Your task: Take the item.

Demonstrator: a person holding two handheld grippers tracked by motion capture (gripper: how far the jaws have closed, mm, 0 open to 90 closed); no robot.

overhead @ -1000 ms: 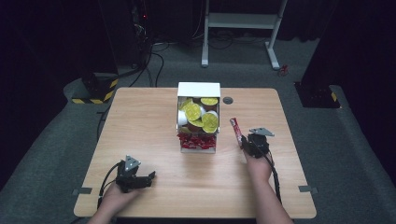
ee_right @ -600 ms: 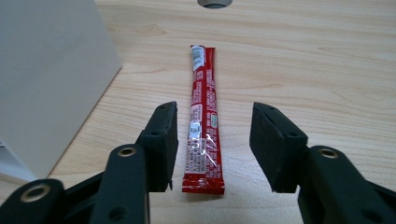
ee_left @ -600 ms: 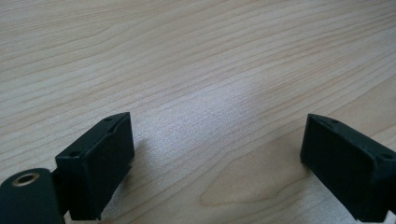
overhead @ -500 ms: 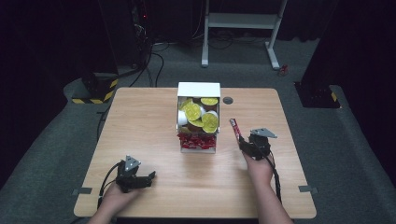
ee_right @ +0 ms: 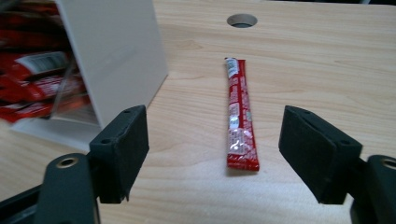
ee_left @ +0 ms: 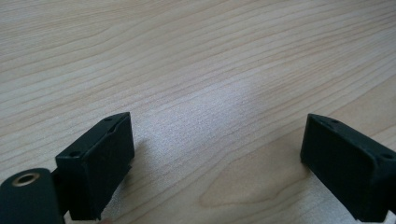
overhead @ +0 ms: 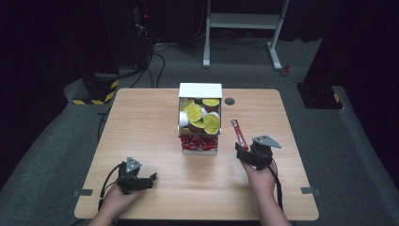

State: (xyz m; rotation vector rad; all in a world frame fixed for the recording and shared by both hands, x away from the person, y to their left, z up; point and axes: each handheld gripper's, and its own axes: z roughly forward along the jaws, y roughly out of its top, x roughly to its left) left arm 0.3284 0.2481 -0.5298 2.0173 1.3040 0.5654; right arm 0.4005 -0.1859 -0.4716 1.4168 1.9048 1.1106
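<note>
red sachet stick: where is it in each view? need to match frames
High view: red sachet stick lies on the table right of the white box, just ahead of the right gripper.
Left gripper view: bare tabletop, no stick.
Right gripper view: stick centred between the open jaws.
Shared landmark: table's round hole.

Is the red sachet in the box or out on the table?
Out. The red sachet lies flat on the bare table, beside the white box, between the open right gripper fingers, untouched.

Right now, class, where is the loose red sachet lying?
In the high view the red sachet lies flat on the table, right of the white box, just ahead of the right gripper, apart from both.
</note>
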